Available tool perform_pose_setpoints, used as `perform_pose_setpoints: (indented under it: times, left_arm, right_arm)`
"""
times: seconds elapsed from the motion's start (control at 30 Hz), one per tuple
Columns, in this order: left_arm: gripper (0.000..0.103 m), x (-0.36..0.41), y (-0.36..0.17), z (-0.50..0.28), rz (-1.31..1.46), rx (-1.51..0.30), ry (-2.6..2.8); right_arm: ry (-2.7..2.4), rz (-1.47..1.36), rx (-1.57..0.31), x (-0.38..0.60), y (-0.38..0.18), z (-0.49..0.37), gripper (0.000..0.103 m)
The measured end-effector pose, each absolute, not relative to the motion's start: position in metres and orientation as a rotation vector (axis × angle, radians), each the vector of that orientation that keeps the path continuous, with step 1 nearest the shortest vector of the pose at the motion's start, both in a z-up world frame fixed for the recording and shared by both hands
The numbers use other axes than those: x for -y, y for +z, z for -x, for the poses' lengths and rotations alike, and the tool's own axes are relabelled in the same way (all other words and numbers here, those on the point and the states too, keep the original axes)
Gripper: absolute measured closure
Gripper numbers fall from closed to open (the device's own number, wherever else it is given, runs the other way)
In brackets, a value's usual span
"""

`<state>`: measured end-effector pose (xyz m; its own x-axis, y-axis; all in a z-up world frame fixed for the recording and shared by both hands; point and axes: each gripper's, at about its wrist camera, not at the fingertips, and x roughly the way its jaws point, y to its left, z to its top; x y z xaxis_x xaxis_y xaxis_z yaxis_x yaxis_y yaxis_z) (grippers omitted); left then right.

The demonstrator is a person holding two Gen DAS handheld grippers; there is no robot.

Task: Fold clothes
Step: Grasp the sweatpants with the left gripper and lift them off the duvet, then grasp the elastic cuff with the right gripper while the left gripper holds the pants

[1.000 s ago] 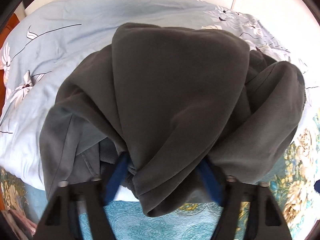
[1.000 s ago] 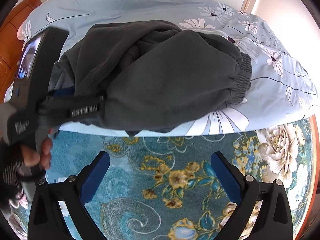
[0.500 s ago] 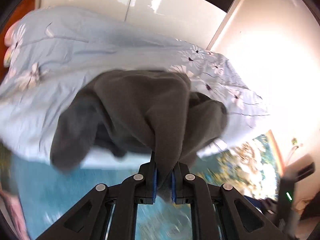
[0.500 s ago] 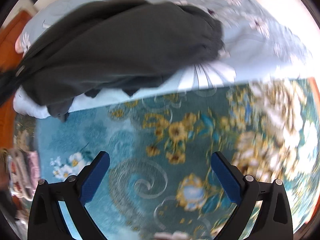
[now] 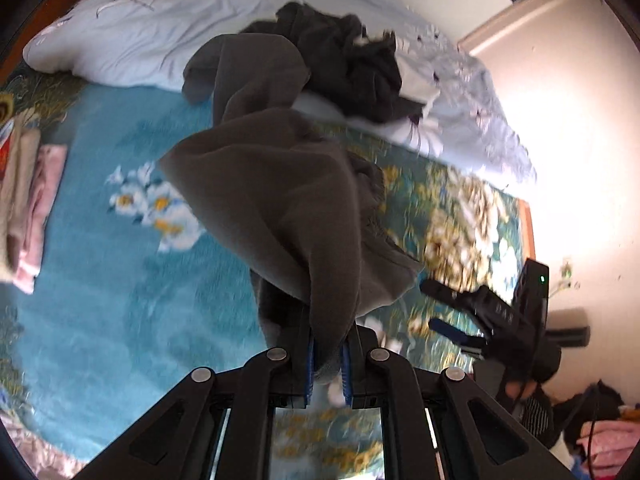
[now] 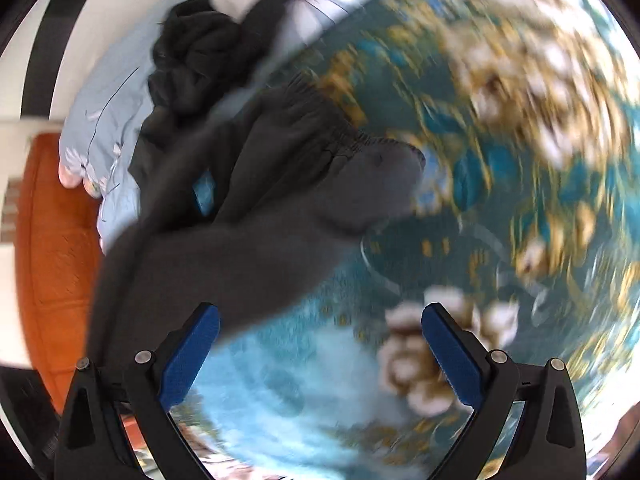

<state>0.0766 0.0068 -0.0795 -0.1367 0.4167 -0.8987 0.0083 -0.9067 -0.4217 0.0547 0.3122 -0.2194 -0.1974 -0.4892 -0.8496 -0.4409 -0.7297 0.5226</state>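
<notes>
In the left wrist view, the left gripper [image 5: 327, 364] is pinched tight on a fold of the gray clothing [image 5: 280, 200]. The blue pads [image 5: 308, 364] press the cloth from both sides. The gray clothing hangs in the air over the blue flowered bedspread [image 5: 120, 280]. Its far end reaches up to the edge of the light blue blanket [image 5: 160, 32]. A heap of dark clothes [image 5: 352, 64] lies on that blanket, just behind the gray piece. At the left edge sits a stack of folded clothes [image 5: 32, 208] in pink and cream. On the right, the right gripper [image 5: 452, 312] shows from the side, with a hand [image 5: 520, 388] under it. A pale wall [image 5: 560, 120] is behind it. The picture is a bit blurry.

In the right wrist view, the right gripper [image 6: 320, 348] has its blue pads [image 6: 188, 360] far apart, and nothing is pinched between them. The gray clothing [image 6: 260, 220] hangs in front, on the left side, and its lower edge crosses in front of the left pad. I cannot tell if it touches that pad. The stretchy waistband [image 6: 320, 112] is at the top of the gray piece. The dark clothes [image 6: 200, 56] lie on the light blue blanket [image 6: 112, 120] at the upper left. An orange wooden board [image 6: 52, 240] is at the left. The flowered bedspread [image 6: 500, 160] fills the right side and is very blurry.
</notes>
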Motion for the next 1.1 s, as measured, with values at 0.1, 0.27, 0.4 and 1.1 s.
perform_pose_setpoints:
  times: [0.1,0.27,0.4,1.1]
  left_arm:
    - [0.093,-0.014,-0.086,-0.112,1.930,0.462,2.046]
    - [0.092,-0.040,-0.098,-0.160,2.029,0.395,1.918]
    - [0.092,-0.047,-0.101,-0.173,2.064,0.341,1.908]
    - [0.092,0.040,-0.060,-0.096,1.937,0.453,2.168]
  right_arm:
    - [-2.057,-1.962,1.255,-0.315,-0.234,-0.084,0.002]
    - [-1.981,-1.994,1.440,-0.333,-0.266,-0.125,0.002]
    - [-1.970,-1.962,1.551,-0.345,-0.280,-0.130,0.002]
    - [-1.799,-1.915,1.881,-0.371,-0.280,-0.061,0.092]
